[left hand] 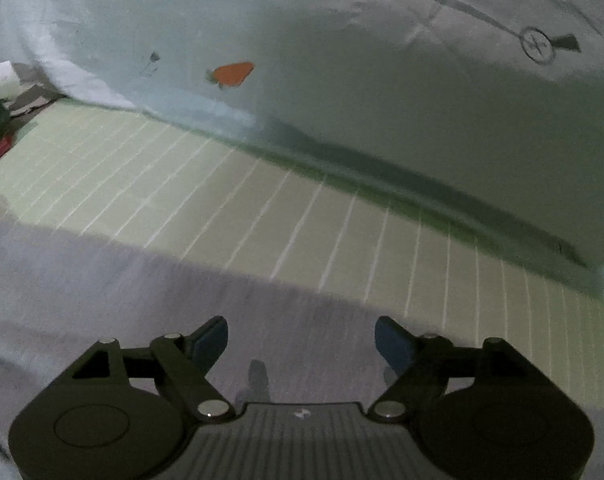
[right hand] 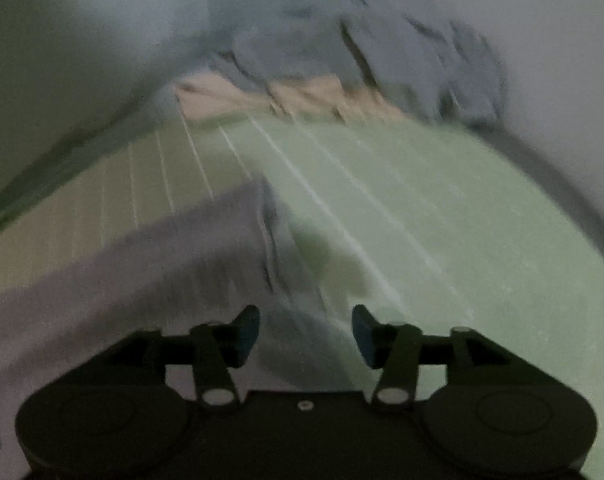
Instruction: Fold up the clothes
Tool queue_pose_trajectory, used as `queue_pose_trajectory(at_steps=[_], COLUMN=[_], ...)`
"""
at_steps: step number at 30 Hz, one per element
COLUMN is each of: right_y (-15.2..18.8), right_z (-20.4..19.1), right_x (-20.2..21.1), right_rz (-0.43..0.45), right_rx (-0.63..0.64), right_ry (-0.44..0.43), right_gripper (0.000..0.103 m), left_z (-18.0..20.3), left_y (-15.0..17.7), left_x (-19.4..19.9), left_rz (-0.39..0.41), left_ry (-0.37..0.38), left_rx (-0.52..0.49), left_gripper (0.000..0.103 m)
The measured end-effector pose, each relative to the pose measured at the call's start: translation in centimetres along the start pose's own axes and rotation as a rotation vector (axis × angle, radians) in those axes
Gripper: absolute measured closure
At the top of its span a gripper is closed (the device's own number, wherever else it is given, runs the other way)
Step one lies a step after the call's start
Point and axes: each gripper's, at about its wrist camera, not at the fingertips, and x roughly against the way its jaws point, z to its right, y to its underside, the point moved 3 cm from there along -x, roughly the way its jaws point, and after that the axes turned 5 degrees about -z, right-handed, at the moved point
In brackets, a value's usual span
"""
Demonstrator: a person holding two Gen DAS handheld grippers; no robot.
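Matt grey ribbed-knit cloth garment (left hand: 102, 280)

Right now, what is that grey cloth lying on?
The grey cloth lies on a green mat with white grid lines, which shows beyond its edge. Whatever sits directly under the cloth is covered and cannot be seen.

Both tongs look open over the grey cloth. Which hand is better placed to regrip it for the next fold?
Right, probably. The right tongs sit at the grey cloth's end edge, which is easy to pinch. The left tongs hover over flat mid-cloth, with no edge between them.
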Motion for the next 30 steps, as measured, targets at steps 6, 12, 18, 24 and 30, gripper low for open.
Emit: queue_pose_trajectory(at_steps=[6, 12, 18, 24, 30], right_y=[3.0, 2.1, 2.3, 7.7, 15.6], right_z=[-0.2, 0.9, 1.3, -2.3, -8.6], right_x=[1.2, 1.7, 3.7, 6.9, 9.3], right_rz=[0.006, 0.08, 0.085, 0.068, -0.008], right_rx=[0.075, 0.215, 0.191, 0.195, 0.303], right_ry=[0.012, 0.105, 0.151, -0.058, -0.191], right_gripper=[0.081, 0.099, 0.053, 0.007, 0.001], left_z=[-1.4, -3.7, -8.2, -14.5, -22.4], left_y=[4.1, 7.6, 10.0, 12.7, 13.4], left_x=[2.6, 7.4, 12.4, 16.7, 17.6], left_rz=[-0.072, -0.078, -0.028, 0.035, 0.019], left_ry=[0.007, 0.01, -0.032, -0.114, -0.158], left_rx=[-0.027, 0.002, 0.088, 0.118, 0.173], left_gripper=[0.021, 0.021, 0.018, 0.009, 0.008])
